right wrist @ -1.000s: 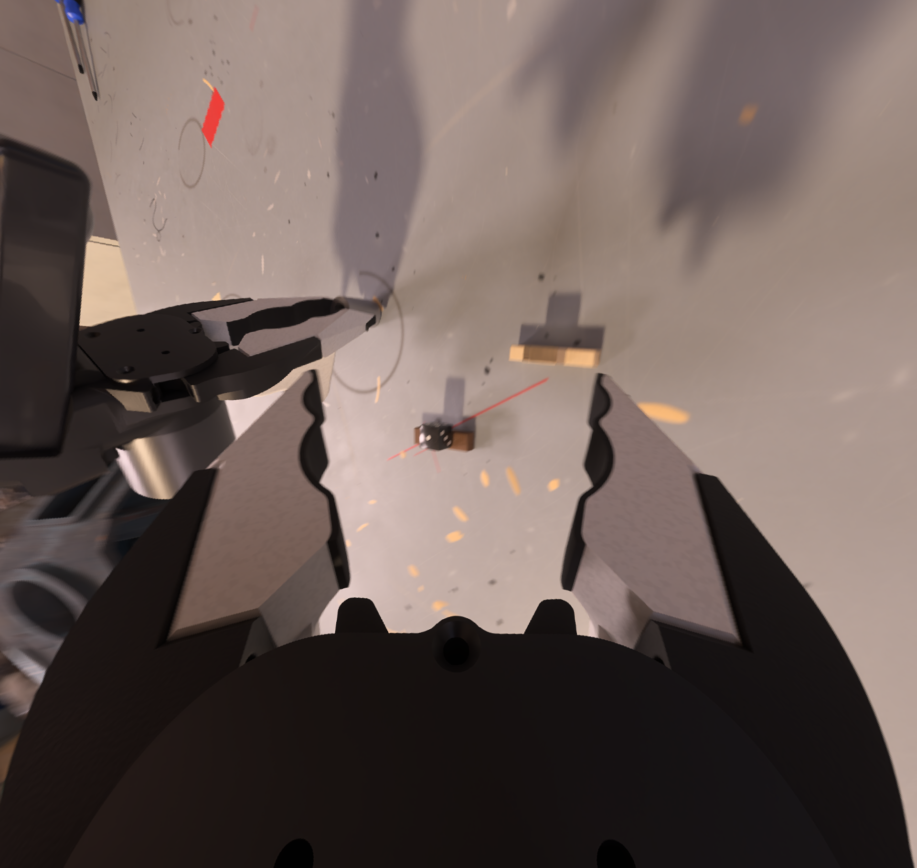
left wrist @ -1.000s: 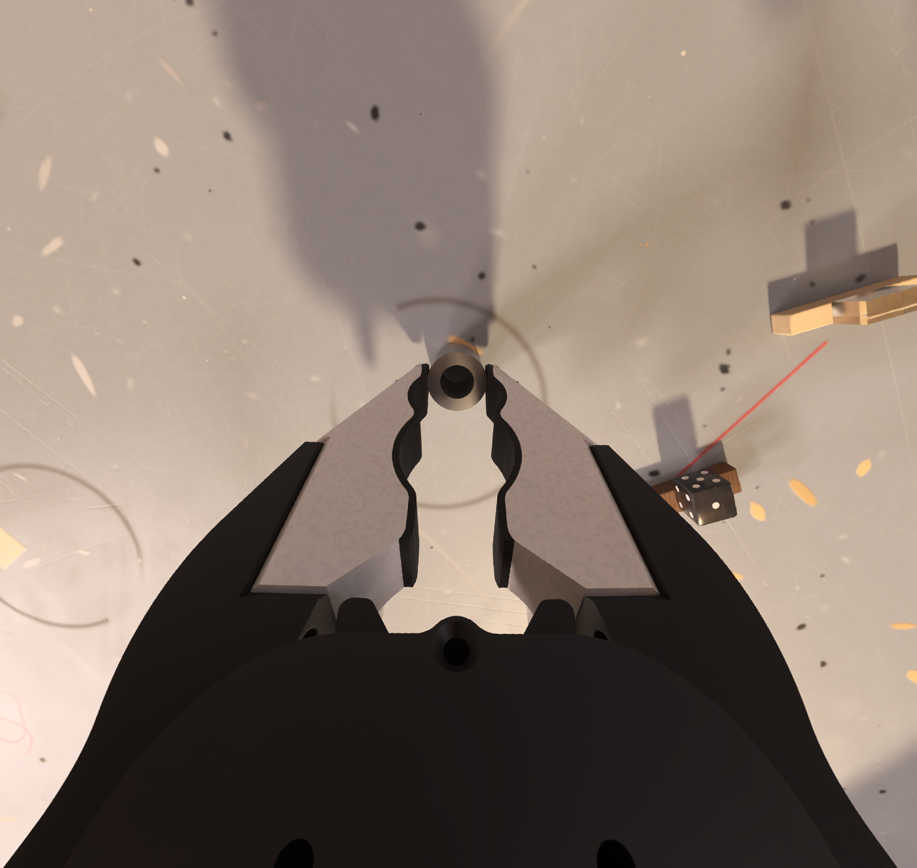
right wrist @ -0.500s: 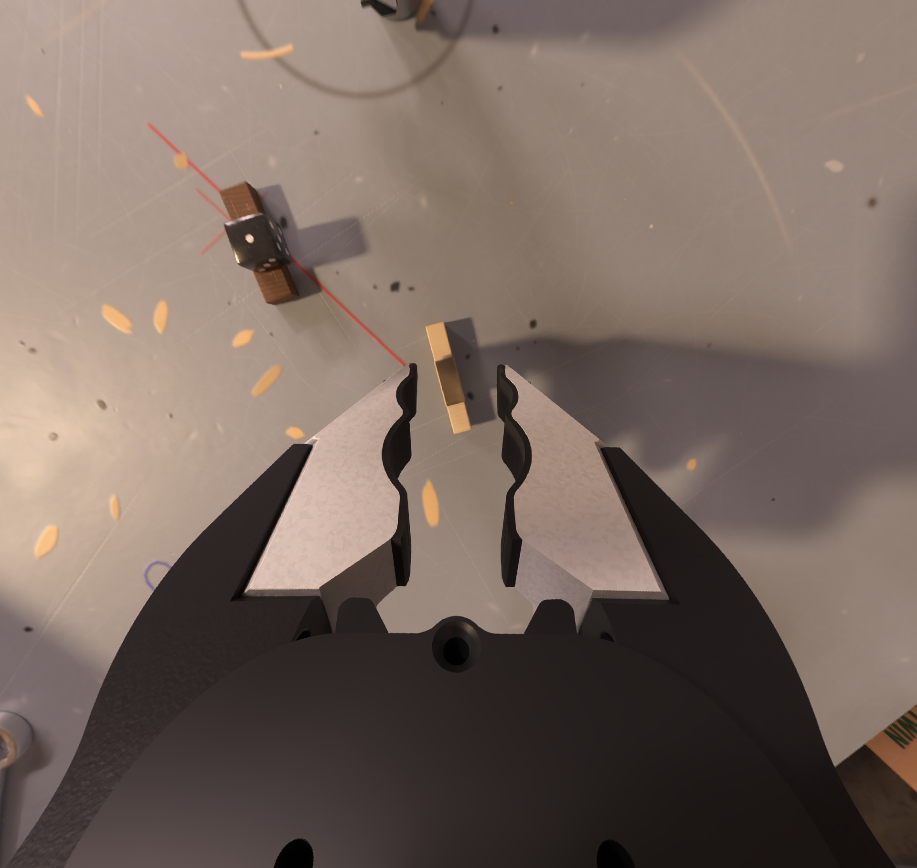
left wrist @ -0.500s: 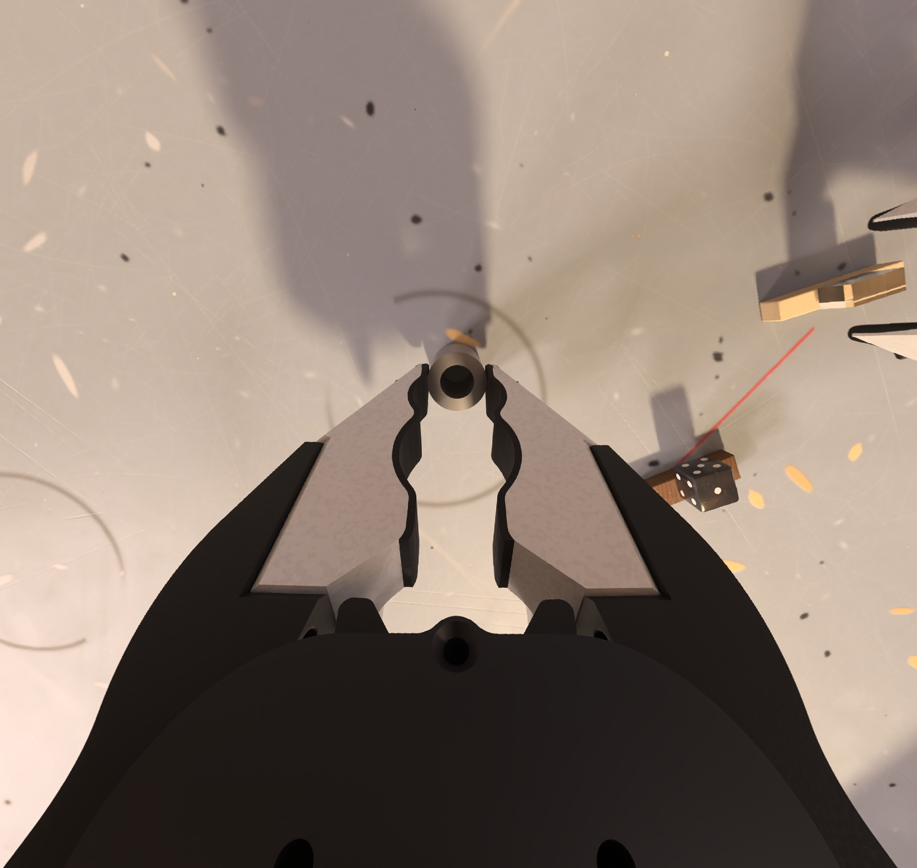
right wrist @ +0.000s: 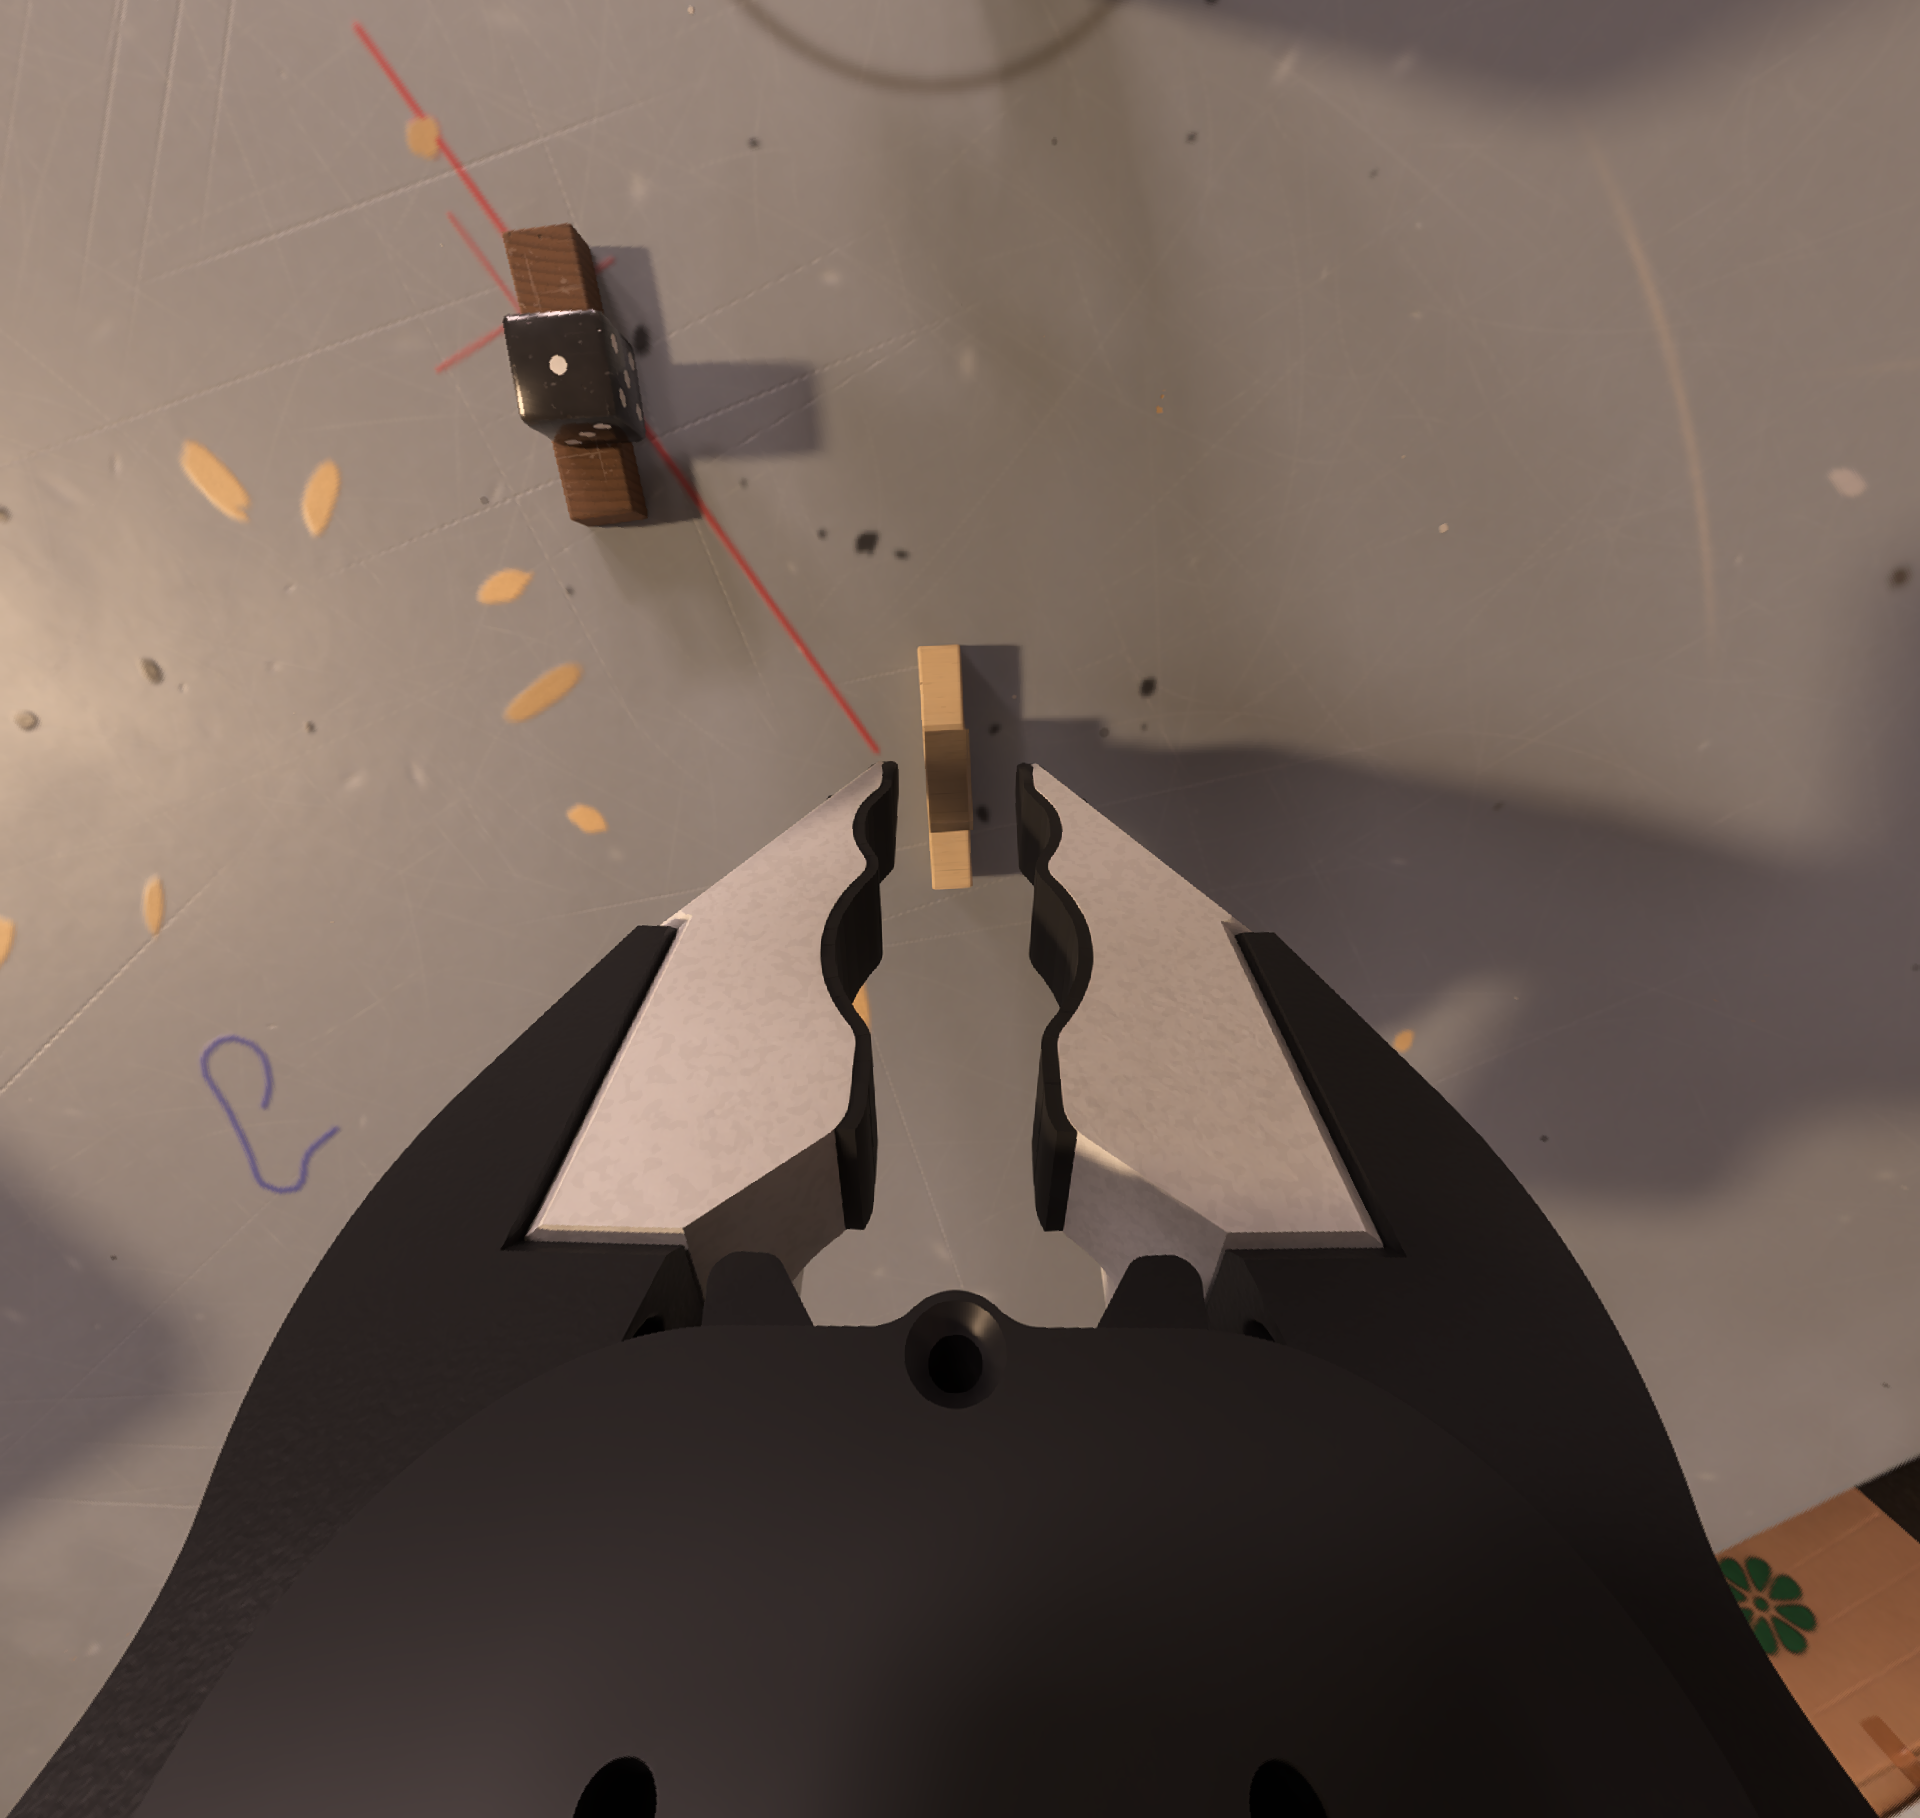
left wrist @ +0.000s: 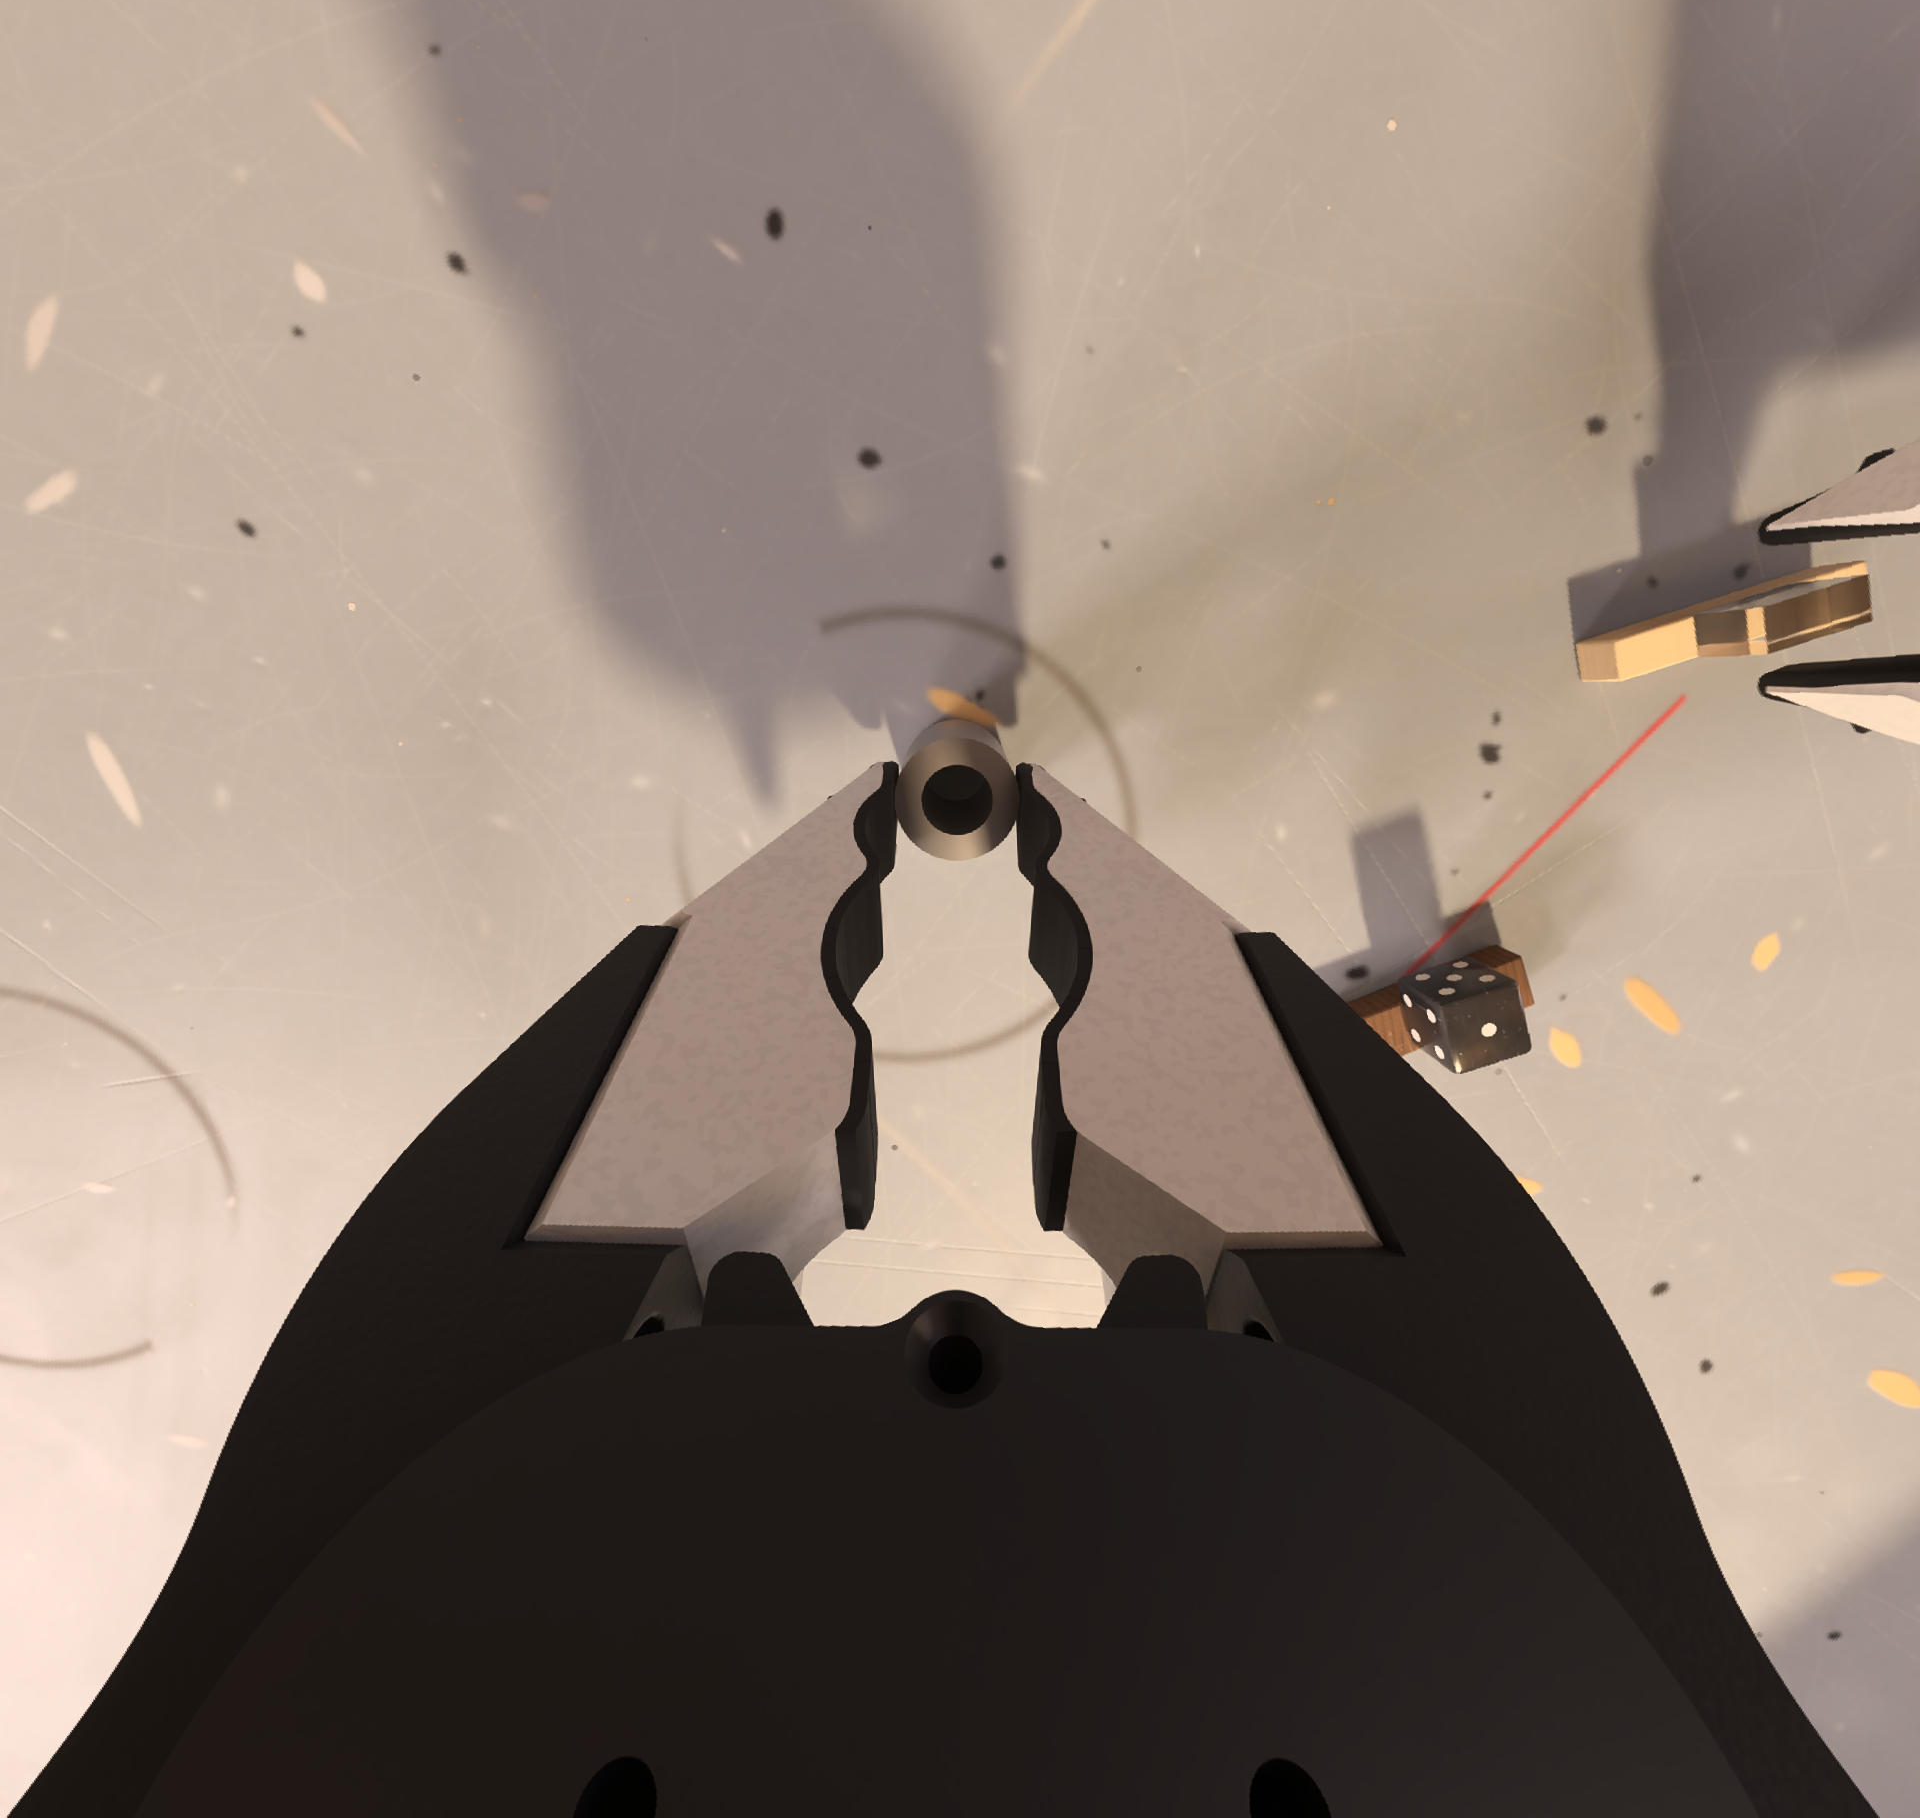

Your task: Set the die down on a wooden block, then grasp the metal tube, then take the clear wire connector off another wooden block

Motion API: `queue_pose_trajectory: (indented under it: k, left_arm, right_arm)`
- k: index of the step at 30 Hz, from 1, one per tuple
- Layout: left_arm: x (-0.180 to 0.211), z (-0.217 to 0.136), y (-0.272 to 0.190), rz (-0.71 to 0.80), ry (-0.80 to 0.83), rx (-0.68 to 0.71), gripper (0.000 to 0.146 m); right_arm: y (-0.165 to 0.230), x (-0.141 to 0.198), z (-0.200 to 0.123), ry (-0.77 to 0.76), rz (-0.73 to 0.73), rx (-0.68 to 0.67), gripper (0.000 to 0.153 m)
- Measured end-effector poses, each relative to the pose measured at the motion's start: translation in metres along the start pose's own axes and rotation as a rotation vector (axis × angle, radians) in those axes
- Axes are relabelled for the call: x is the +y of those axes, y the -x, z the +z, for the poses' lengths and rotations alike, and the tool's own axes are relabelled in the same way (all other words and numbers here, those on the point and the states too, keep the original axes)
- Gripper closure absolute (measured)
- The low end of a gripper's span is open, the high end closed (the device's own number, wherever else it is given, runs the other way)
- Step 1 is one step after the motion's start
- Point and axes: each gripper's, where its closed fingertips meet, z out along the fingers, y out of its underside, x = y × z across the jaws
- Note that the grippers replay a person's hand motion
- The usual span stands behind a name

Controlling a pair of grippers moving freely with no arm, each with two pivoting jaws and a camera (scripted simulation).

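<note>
Between the fingertips of the right gripper point(right wrist: 951, 781) lies the clear connector point(right wrist: 947, 779), on top of a pale wooden block point(right wrist: 940, 688). The jaws stand a little apart, one on each side of it, not yet touching. Ahead and to the left, the die point(right wrist: 566, 373) sits on a brown block point(right wrist: 549, 274). The left gripper point(left wrist: 956, 800) is clamped on the metal tube point(left wrist: 956, 818) at its tips. I judge the connector light, stiff and smooth, so it may slip; best to pinch its two long sides near the middle, above the block.
</note>
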Motion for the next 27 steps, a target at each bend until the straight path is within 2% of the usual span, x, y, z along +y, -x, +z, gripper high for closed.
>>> queue_pose_trajectory:
  k: [4,7,9,13,17,19,21,23,27]
  left_arm:
    - [0.000,0.000,0.000,0.010,0.000,-0.003,0.124]
    - [0.000,0.000,0.000,0.016,-0.012,-0.005,0.124]
    - [0.000,0.000,0.000,0.007,-0.014,-0.003,0.124]
    - [0.000,0.000,0.000,-0.001,-0.010,-0.007,0.124]
    - [0.000,0.000,0.000,-0.009,-0.015,-0.010,0.124]
    - [0.000,0.000,0.000,-0.015,-0.014,-0.010,0.124]
    - [0.001,0.000,0.000,-0.021,-0.005,-0.012,0.124]
    - [0.003,-0.001,-0.001,-0.027,0.003,-0.020,0.124]
    - [0.009,-0.004,-0.001,-0.065,0.004,-0.037,0.124]
  right_arm:
    - [0.001,0.001,0.004,0.008,0.037,-0.058,0.133]
    - [0.001,0.003,0.003,0.012,-0.016,-0.069,0.136]
    - [0.002,0.004,0.003,0.019,-0.039,-0.081,0.144]
    - [0.002,0.002,0.002,0.026,0.011,-0.103,0.145]
    - [-0.020,-0.009,-0.025,-0.081,0.057,0.022,0.144]
    - [-0.044,0.010,-0.045,-0.100,0.151,0.139,0.145]
    - [-0.063,0.052,-0.053,-0.044,0.287,0.190,0.144]
    - [-0.071,0.091,-0.051,0.000,0.413,0.168,0.144]
    - [-0.071,0.123,-0.039,0.014,0.515,0.116,0.145]
